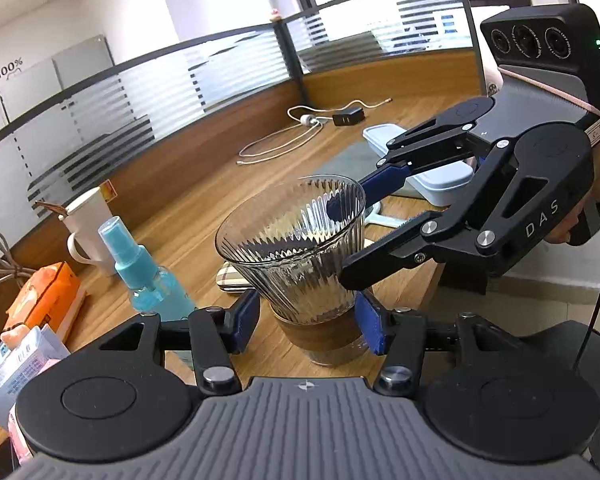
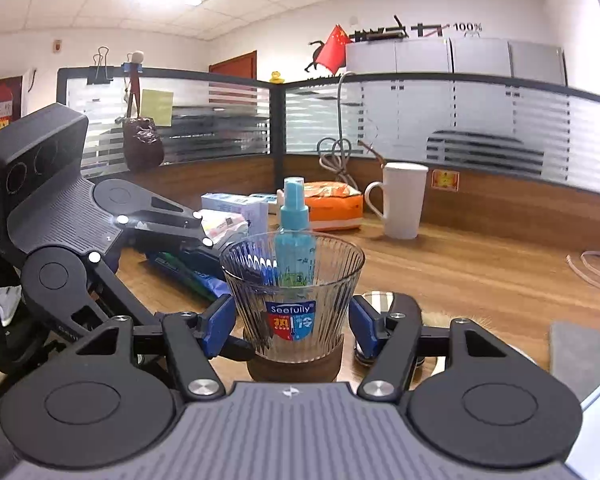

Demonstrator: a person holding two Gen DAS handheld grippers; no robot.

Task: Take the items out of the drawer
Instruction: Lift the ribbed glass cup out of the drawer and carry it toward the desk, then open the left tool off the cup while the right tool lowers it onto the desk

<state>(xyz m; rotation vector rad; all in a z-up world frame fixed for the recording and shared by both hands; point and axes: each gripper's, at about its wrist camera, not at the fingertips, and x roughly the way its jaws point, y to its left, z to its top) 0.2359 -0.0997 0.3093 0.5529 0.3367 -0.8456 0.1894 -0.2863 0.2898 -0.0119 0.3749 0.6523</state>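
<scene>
On the worktop the ribbed glass cup stands upright among things already set out, and my left gripper and right gripper each bracket its base half open, pads apparently clear, so nothing is gripped.

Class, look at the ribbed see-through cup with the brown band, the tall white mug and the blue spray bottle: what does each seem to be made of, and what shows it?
Ribbed see-through cup: probably glass, glossy; the bottle shows through it. Its brown band looks like matte wood or a sleeve; unclear.
Tall white mug: likely glazed ceramic, opaque and smooth.
Blue spray bottle: translucent plastic, tinted, matte opaque cap.
</scene>
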